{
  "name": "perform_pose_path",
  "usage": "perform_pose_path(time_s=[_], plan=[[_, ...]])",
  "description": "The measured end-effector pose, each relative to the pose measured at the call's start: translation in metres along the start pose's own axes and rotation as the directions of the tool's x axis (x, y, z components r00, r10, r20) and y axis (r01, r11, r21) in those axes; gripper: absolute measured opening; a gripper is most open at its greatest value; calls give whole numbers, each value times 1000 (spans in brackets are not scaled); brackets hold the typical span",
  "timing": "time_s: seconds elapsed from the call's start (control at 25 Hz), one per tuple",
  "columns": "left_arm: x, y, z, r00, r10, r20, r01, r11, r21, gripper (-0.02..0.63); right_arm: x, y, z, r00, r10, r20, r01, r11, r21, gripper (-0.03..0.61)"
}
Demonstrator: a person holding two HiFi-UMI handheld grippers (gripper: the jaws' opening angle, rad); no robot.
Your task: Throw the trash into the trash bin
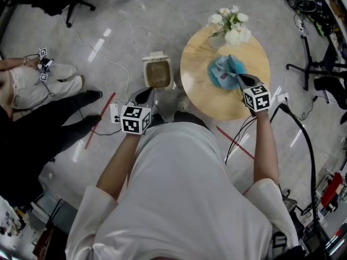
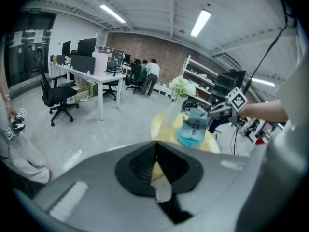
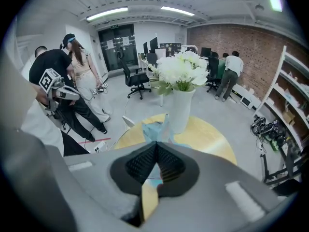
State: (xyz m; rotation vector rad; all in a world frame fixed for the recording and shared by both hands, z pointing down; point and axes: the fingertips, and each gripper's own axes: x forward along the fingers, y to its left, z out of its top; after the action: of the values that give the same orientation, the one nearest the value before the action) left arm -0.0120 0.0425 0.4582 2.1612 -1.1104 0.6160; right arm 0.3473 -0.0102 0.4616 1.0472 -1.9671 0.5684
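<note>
table first: the round wooden table takes up the 1 o'clock part of the head view, with a vase of white flowers at its far edge. the trash bin stands on the floor just beside the table's 9 o'clock edge, lid flipped up, mouth open and looking bare inside.

the trash is a crumpled blue wad over the middle of the tabletop, at 6 o'clock from the flowers. no real long axis to it, it's just a loose bunch that hangs off the pinch point. from the left gripper view i can't tell whether its bottom is clear of the wood or not.

the right gripper has its jaws clamped together on one edge of that blue wad, and you can see blue poking out past the pads in the right gripper view. the left gripper has its jaws pressed together on nothing, and hangs over the floor with the bin at its 1 o'clock, very near.

the bit that matters: from the right jaws the bin's mouth is at 9 o'clock, off the table edge and lower down. so my guess is the carry goes sideways across the body and then down. the left hand is nearer the bin, but it's not the one that holds the trash.
</note>
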Motion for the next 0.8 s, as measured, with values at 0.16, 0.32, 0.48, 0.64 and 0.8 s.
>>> perform_pose_path(time_s=[0.16, 0.32, 0.48, 0.64, 0.8], plan=[[-6, 7, 1, 1000, 0, 13, 0, 1000, 0, 3, -3, 9, 10, 1000, -3, 10, 3, 1000, -3, 2], [-14, 16, 0, 1000, 6, 26, -6, 1000, -7, 3, -1, 19, 18, 1000, 2, 6, -2, 1000, -14, 2], [-25, 29, -3, 999, 22, 36, -22, 1000, -19, 4, 3, 32, 26, 1000, 14, -1, -14, 999, -30, 2], [-36, 42, -9, 998, 42, 46, -40, 998, -37, 3, 9, 47, 37, 1000, 29, -2, -29, 998, -54, 2], [-45, 54, -17, 997, 57, 57, -54, 997, -56, 3, 17, 64, 46, 999, 45, -9, -45, 996, -77, 2]])
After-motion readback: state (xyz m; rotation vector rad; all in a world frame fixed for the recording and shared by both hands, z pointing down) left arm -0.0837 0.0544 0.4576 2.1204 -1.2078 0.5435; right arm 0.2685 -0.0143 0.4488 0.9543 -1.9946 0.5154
